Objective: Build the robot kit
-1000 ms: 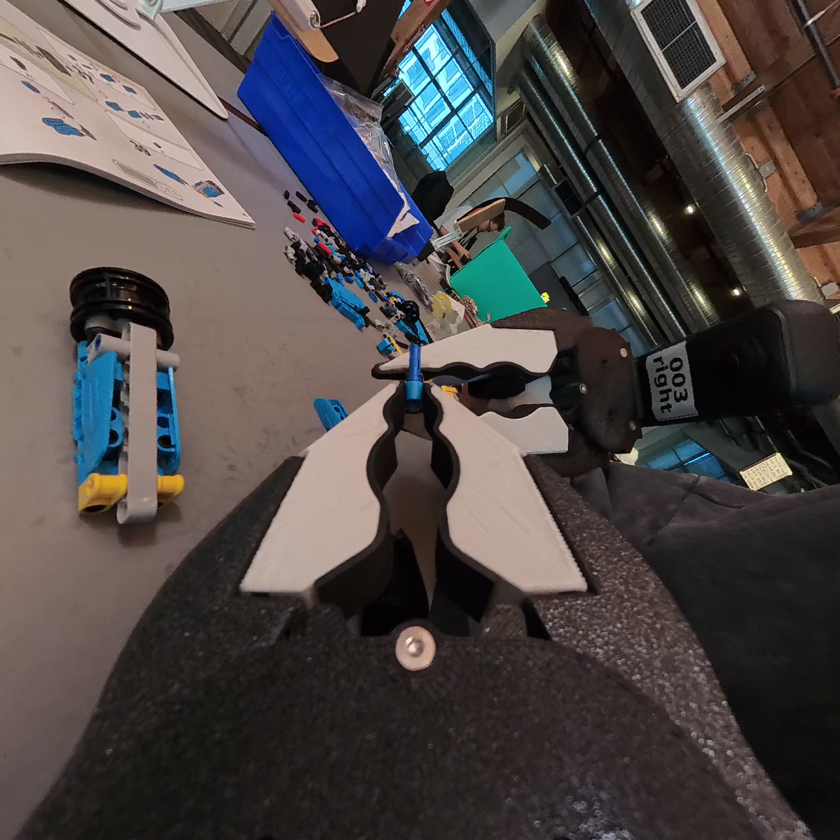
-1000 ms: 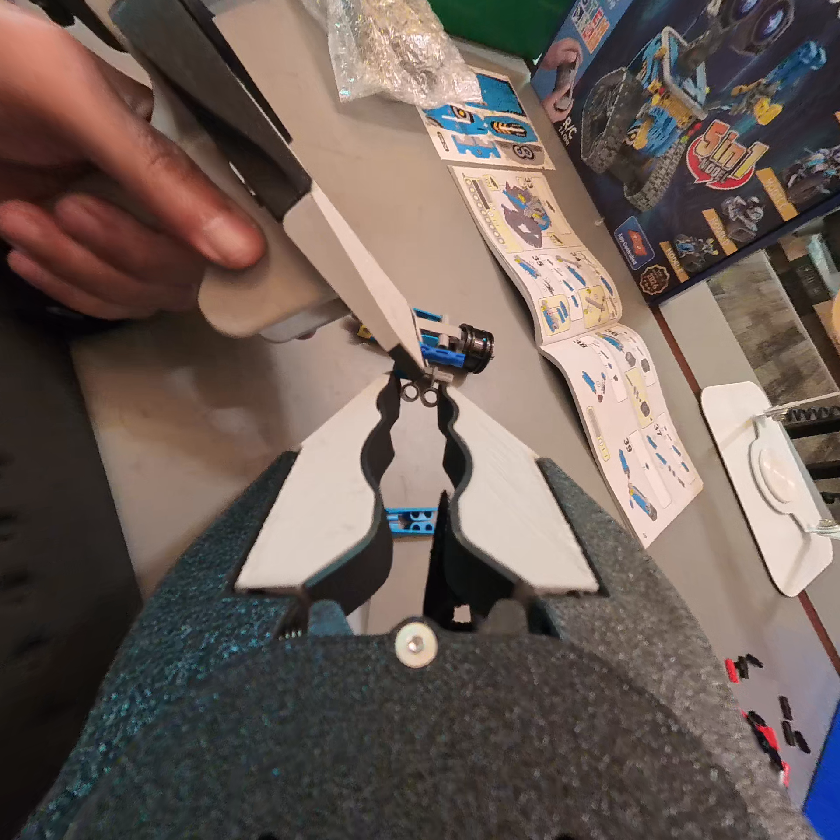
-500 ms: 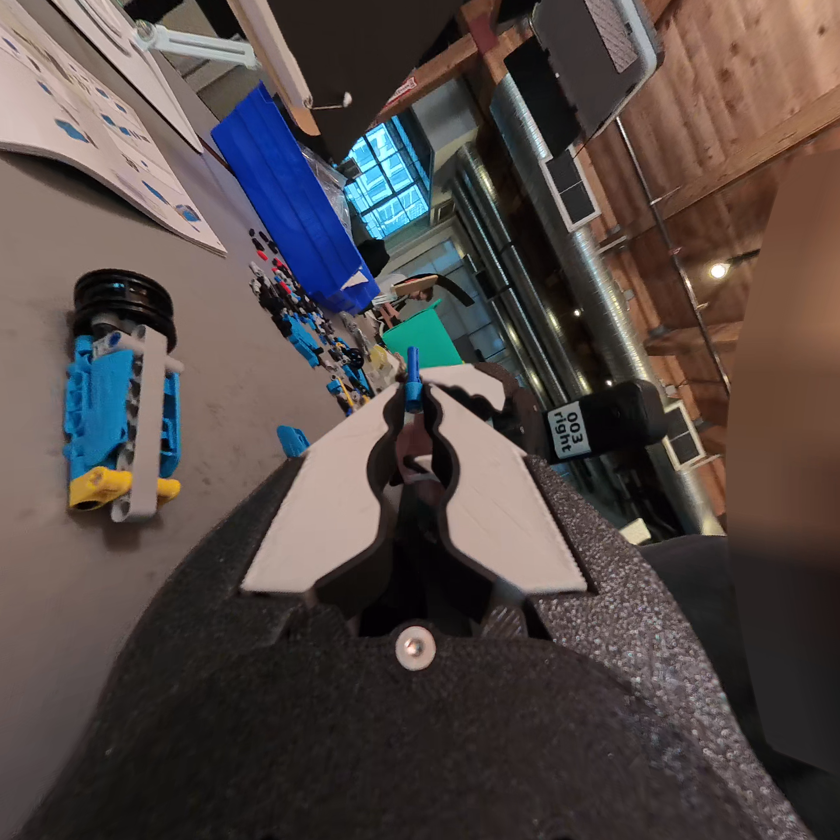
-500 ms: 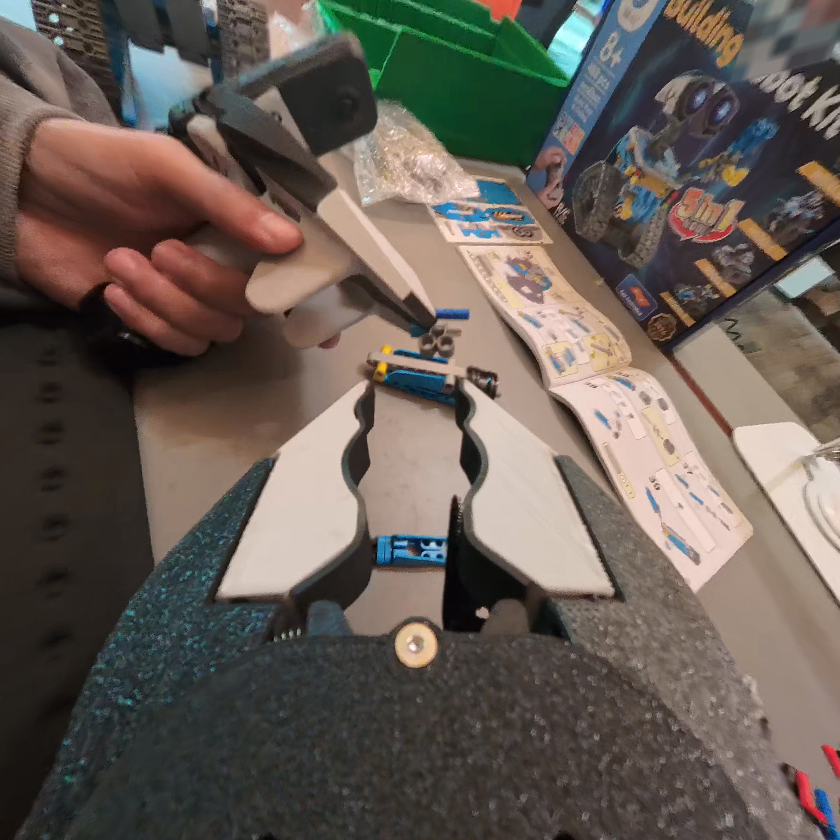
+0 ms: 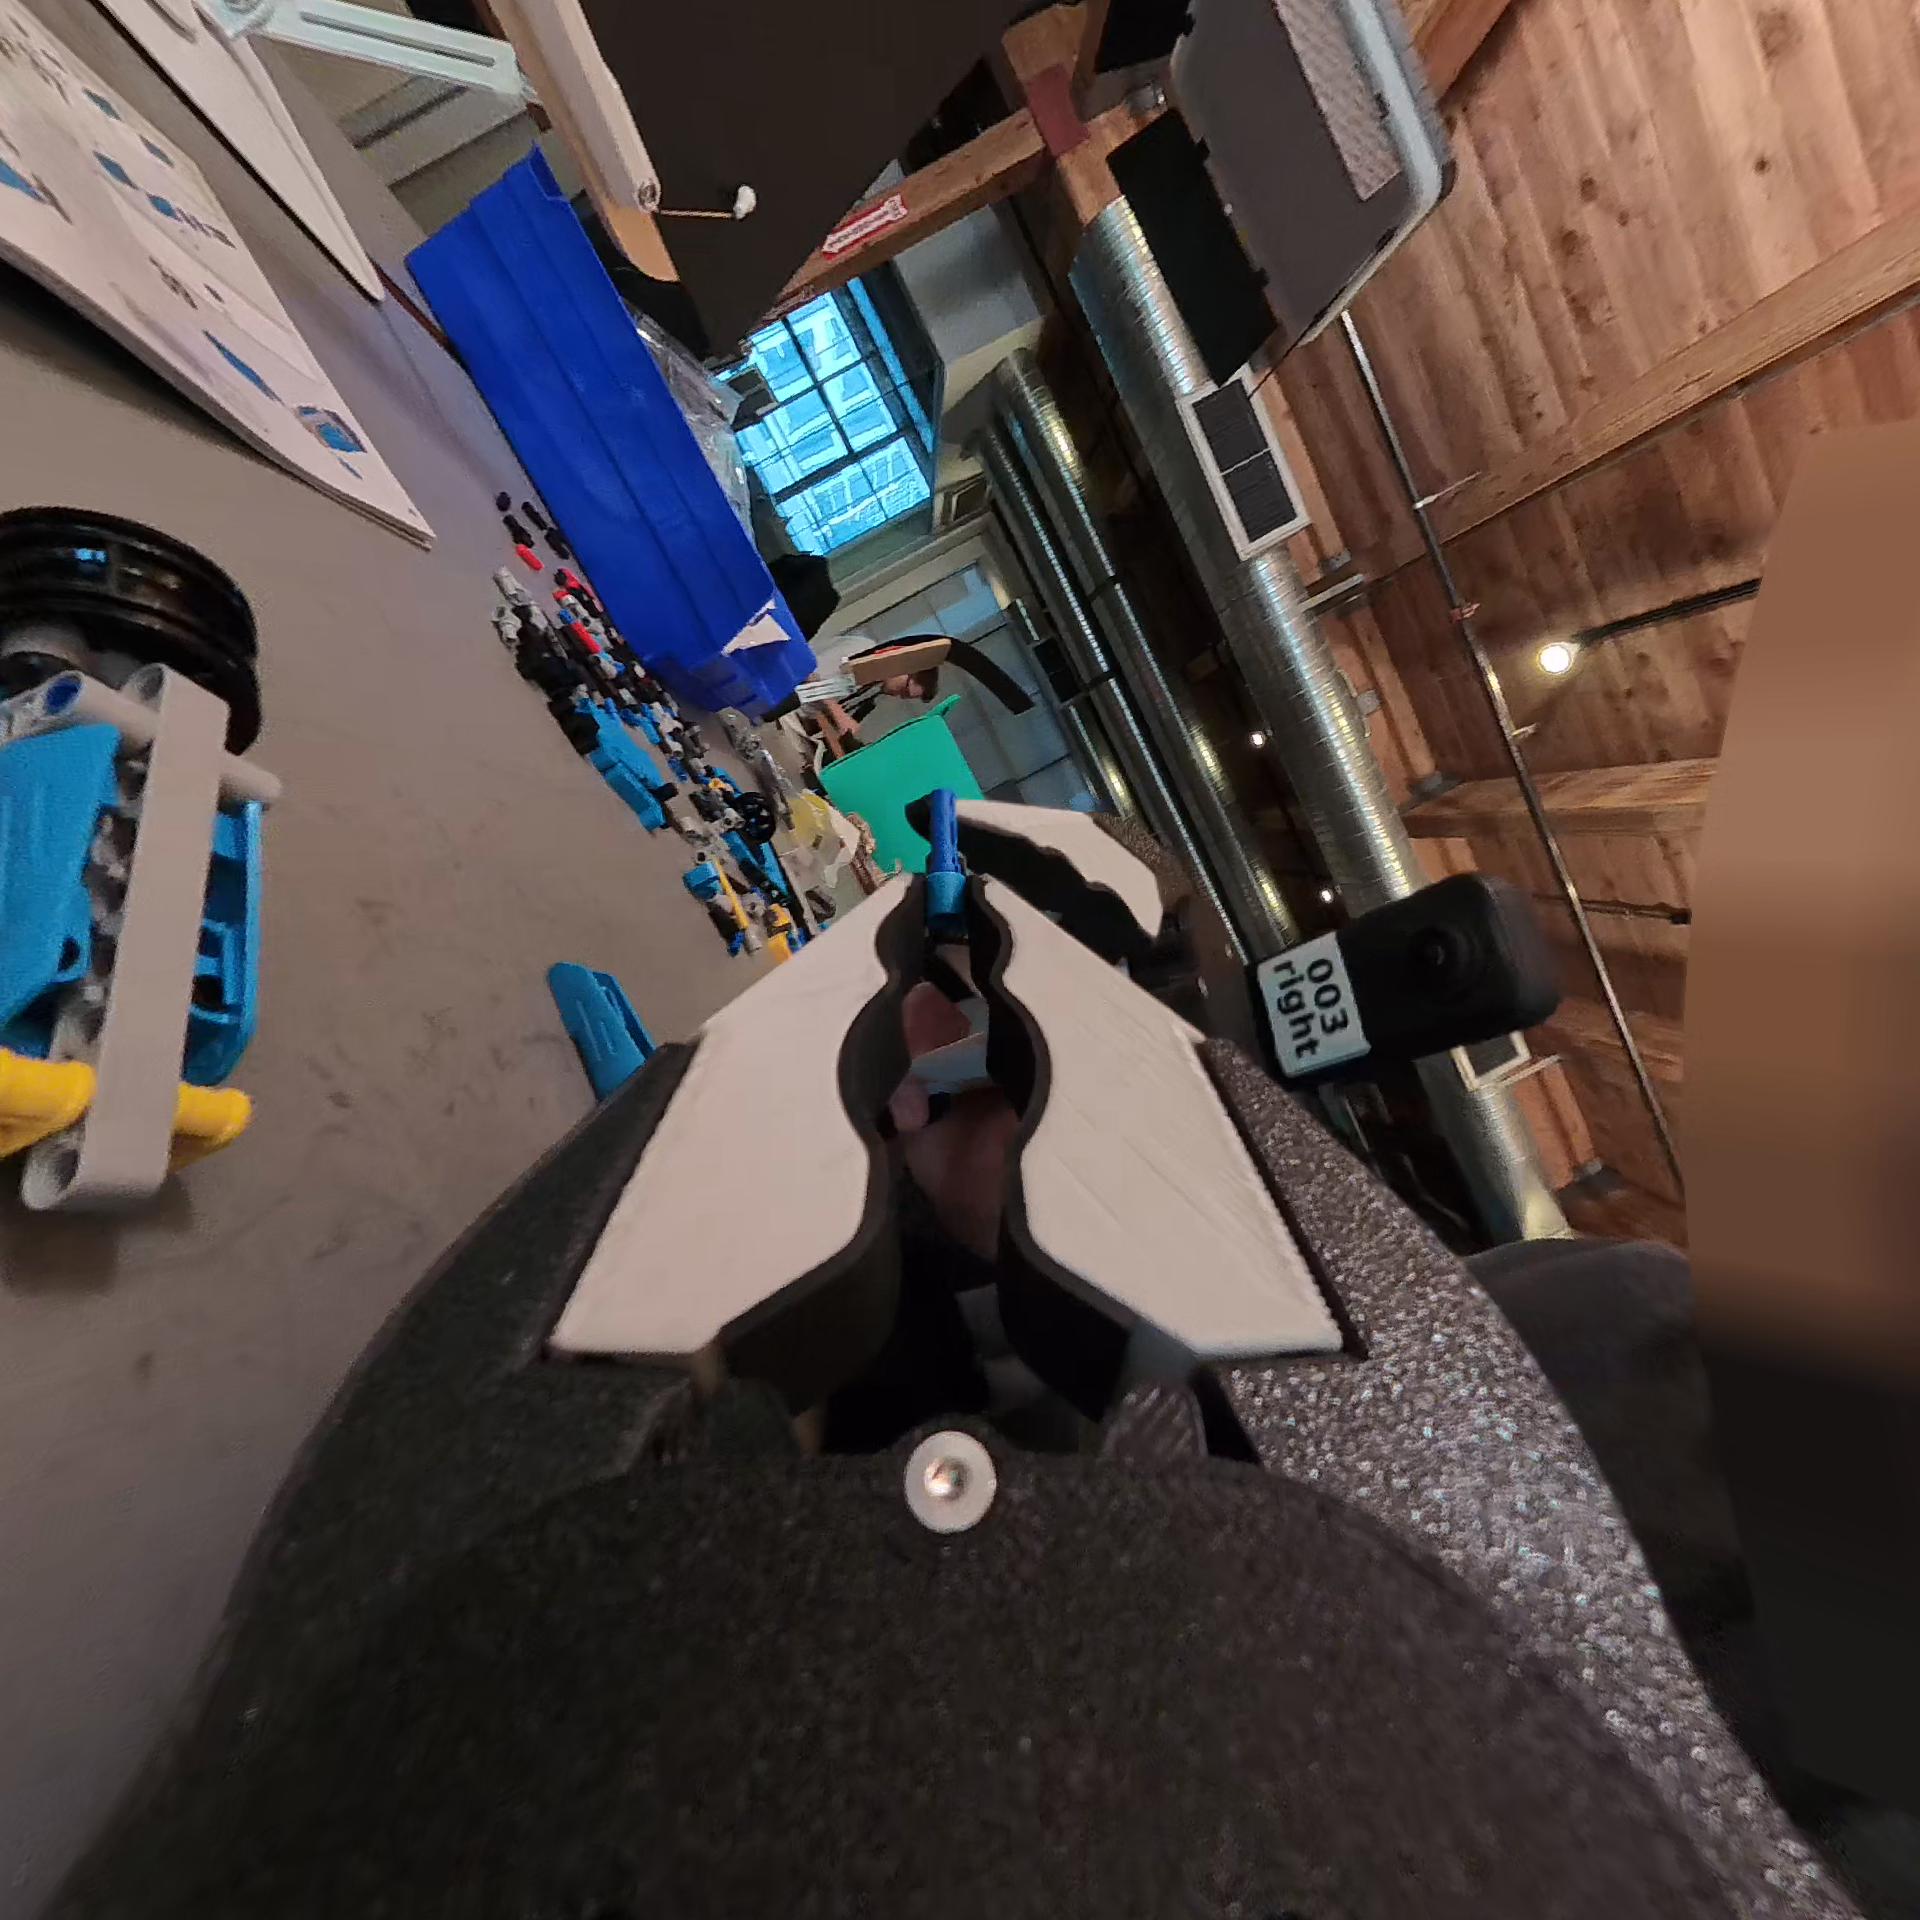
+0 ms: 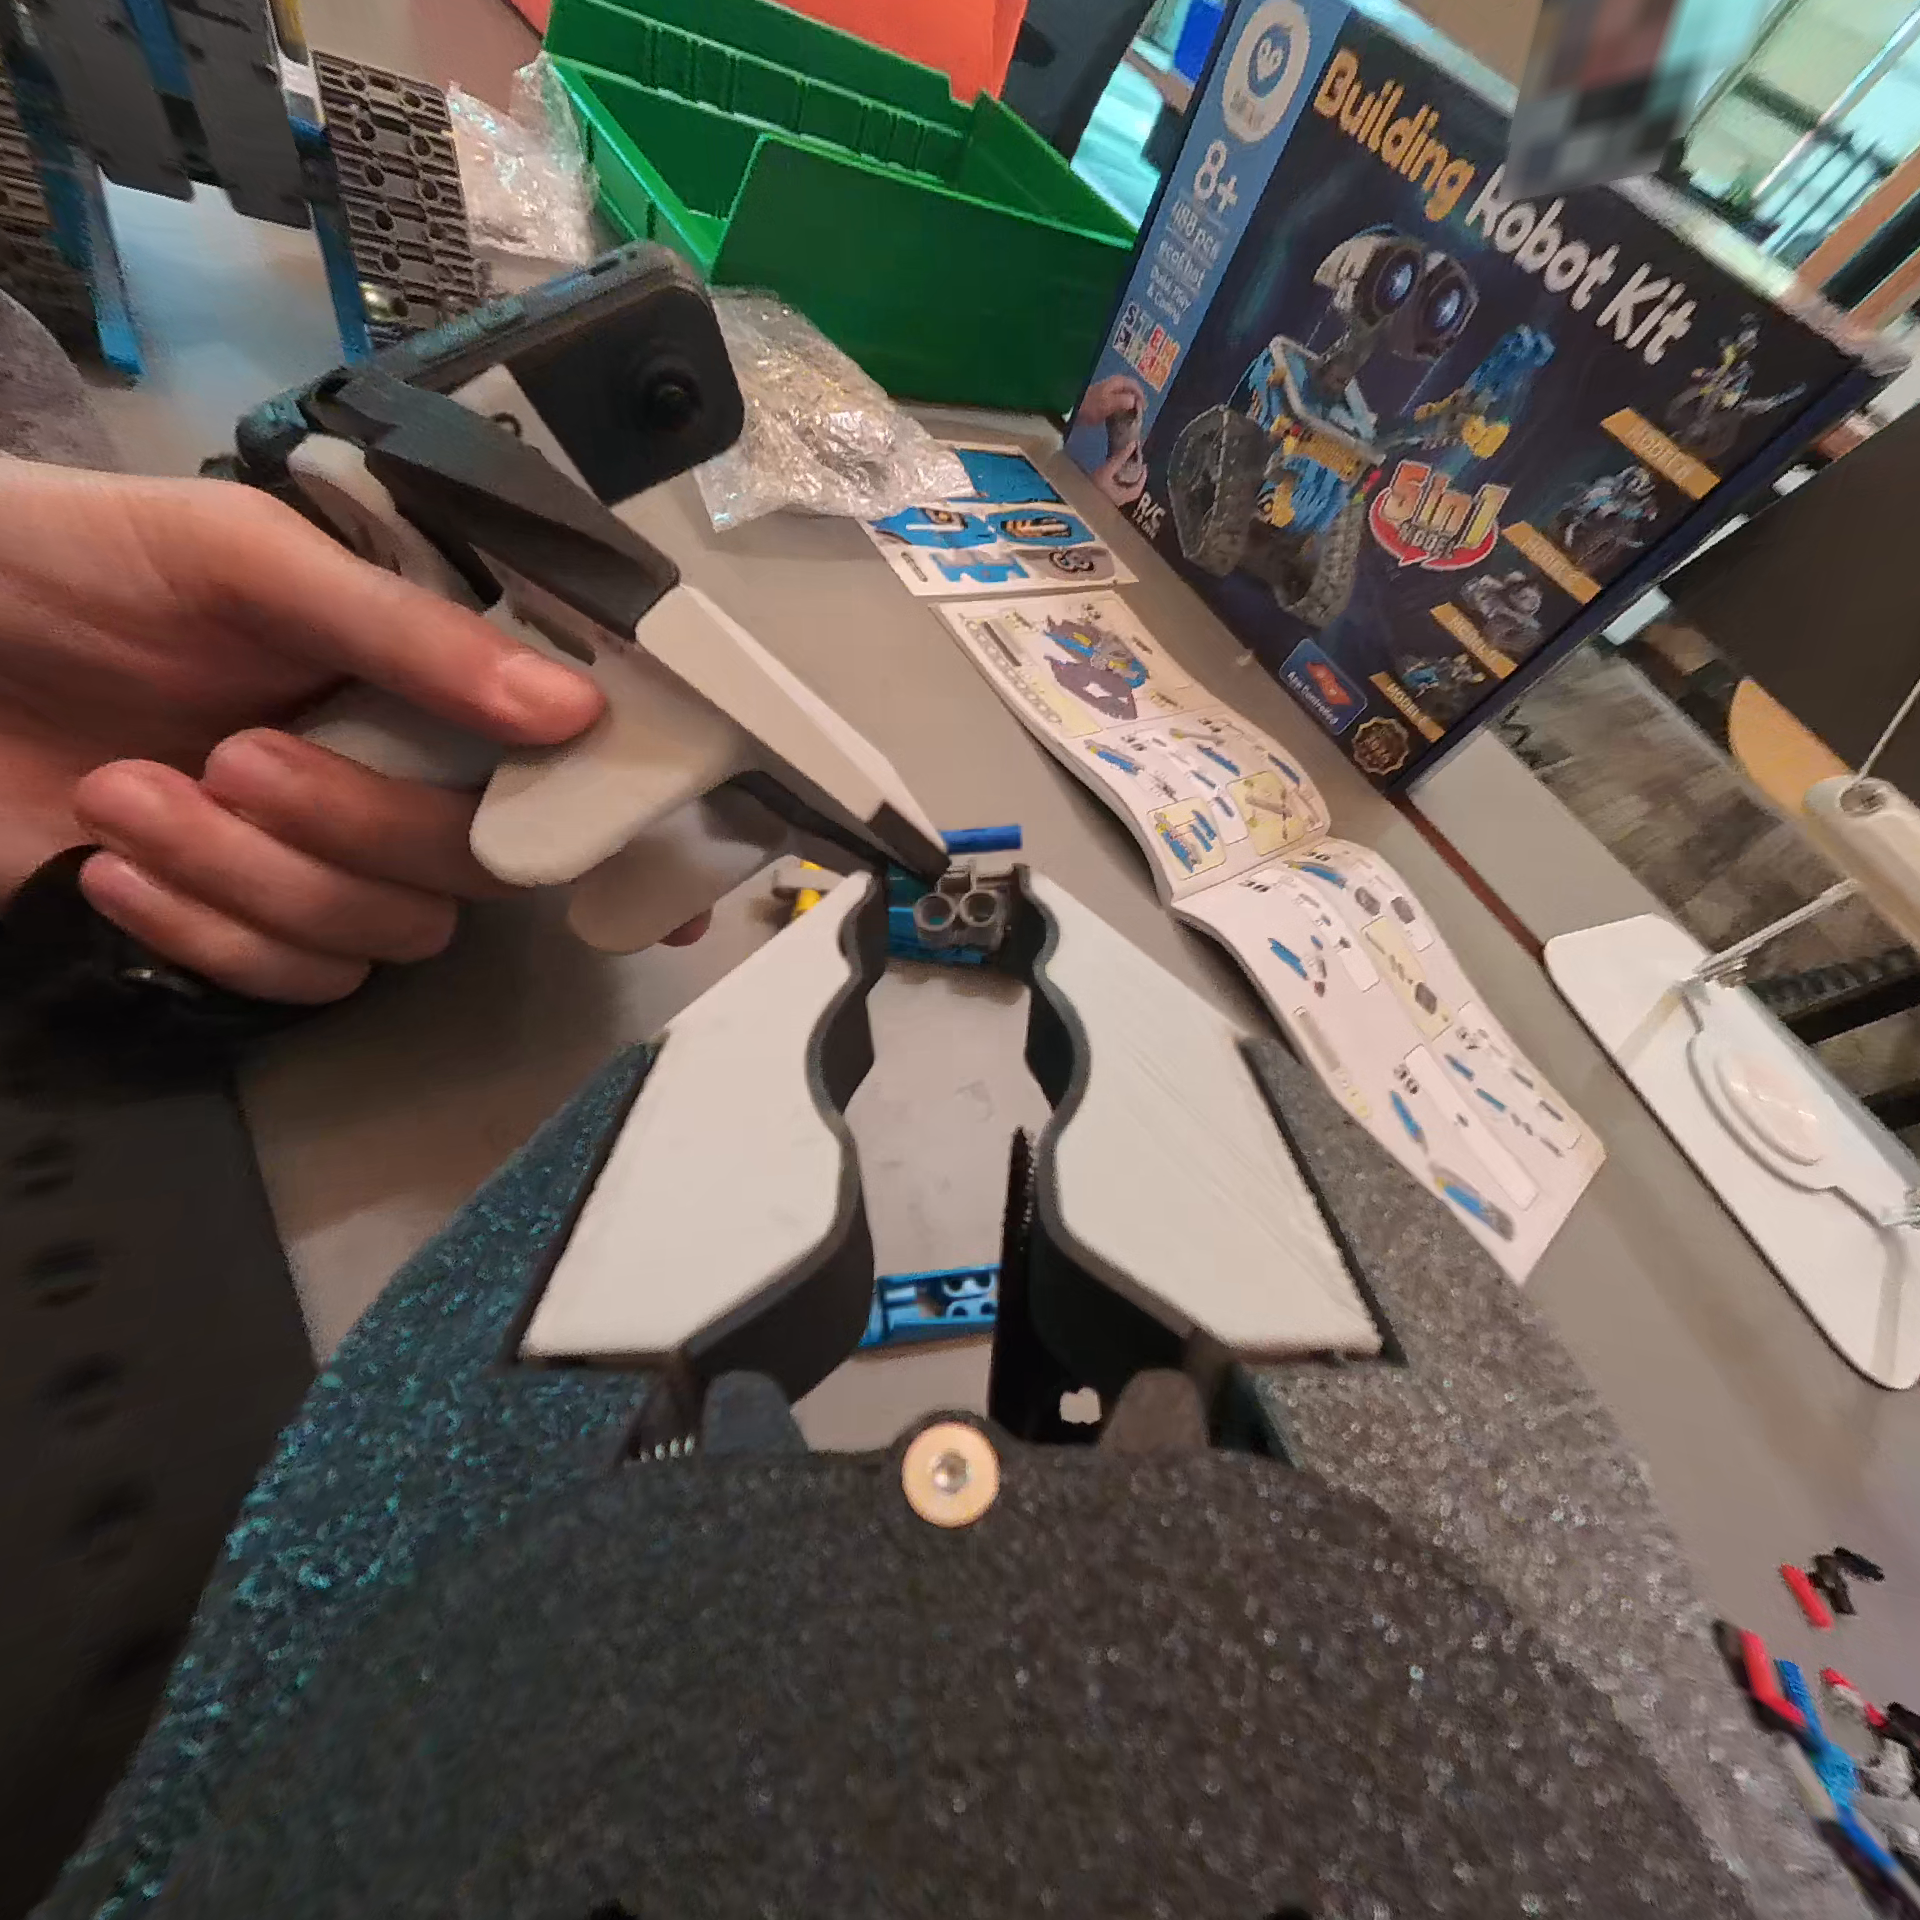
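Jaws of my left gripper [image 5: 943, 902] are pinching a small blue pin [image 5: 942, 854] near one end. Its long axis runs in line with the fingers, and the free end points forward past the tips. In the right wrist view the same blue pin [image 6: 982, 837] lies almost level, its free end pointing toward the instruction booklet [image 6: 1283, 883].

My right gripper [image 6: 943, 902] has its jaws spread, and between the tips sits a small grey connector [image 6: 961, 906] with two round holes facing the camera. I cannot tell if the tips touch it. The pin is just above this connector.

Behind the connector, on the grey surface [image 6: 436, 1081], stands the partly built blue model [image 5: 114, 894] with a black wheel [image 5: 145, 603] and yellow ends. A loose blue beam [image 6: 935, 1304] lies on the surface nearer to me than the connector. Beyond the booklet stands the kit box [image 6: 1455, 416]; a green bin [image 6: 873, 208] and a crumpled plastic bag [image 6: 821, 416] are farther behind.
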The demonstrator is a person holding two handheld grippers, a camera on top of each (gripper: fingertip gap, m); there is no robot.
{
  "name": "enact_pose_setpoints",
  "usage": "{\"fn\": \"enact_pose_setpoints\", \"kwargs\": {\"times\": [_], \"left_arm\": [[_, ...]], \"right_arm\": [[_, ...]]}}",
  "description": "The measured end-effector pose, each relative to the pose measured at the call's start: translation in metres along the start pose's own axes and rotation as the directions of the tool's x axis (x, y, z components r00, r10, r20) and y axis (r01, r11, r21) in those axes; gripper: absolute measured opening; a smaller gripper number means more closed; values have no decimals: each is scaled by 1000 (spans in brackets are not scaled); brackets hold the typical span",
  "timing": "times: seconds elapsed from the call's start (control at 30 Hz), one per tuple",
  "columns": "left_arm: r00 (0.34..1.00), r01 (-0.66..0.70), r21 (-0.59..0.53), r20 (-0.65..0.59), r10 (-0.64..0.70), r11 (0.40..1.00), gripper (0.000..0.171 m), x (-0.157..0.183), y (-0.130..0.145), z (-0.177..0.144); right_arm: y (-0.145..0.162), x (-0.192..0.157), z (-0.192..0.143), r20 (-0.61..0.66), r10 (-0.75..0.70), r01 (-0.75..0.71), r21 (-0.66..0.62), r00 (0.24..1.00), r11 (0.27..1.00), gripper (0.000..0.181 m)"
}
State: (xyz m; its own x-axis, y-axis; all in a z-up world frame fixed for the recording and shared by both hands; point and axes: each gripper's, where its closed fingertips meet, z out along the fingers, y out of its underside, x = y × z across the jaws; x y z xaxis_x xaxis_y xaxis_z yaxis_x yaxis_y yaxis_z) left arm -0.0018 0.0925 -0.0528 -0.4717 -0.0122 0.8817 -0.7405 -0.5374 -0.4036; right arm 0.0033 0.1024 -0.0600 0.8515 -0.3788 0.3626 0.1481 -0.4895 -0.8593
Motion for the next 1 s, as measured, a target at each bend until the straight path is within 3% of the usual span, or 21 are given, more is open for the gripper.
{"fn": "enact_pose_setpoints", "kwargs": {"times": [0.1, 0.23, 0.5, 0.67, 0.73, 1.0], "left_arm": [[997, -64, -22, 32, 64, 998, 7, 0, 2, 1], [993, -110, -39, 41, 111, 993, 7, 3, 4, 2], [991, -122, -36, 53, 124, 992, 7, 3, 4, 1], [985, -141, -36, 93, 144, 989, 7, -1, 4, 0], [983, -150, -41, 103, 154, 988, 7, -3, 5, 1], [982, -151, -54, 107, 156, 987, 7, -3, 8, 1]], "right_arm": [[1, 0, 0, 34, 30, -30, -19, 999, 999, 23], [-2, 0, -3, 5, -33, 33, -11, 999, 999, 22], [0, 1, -3, 28, -19, 20, -14, 999, 1000, 24], [5, 5, -1, 30, -2, 4, -63, 1000, 998, 33], [6, -2, -1, 65, -10, 15, -71, 998, 997, 22], [9, -3, -2, 30, -76, 79, -111, 997, 991, 21]]}}
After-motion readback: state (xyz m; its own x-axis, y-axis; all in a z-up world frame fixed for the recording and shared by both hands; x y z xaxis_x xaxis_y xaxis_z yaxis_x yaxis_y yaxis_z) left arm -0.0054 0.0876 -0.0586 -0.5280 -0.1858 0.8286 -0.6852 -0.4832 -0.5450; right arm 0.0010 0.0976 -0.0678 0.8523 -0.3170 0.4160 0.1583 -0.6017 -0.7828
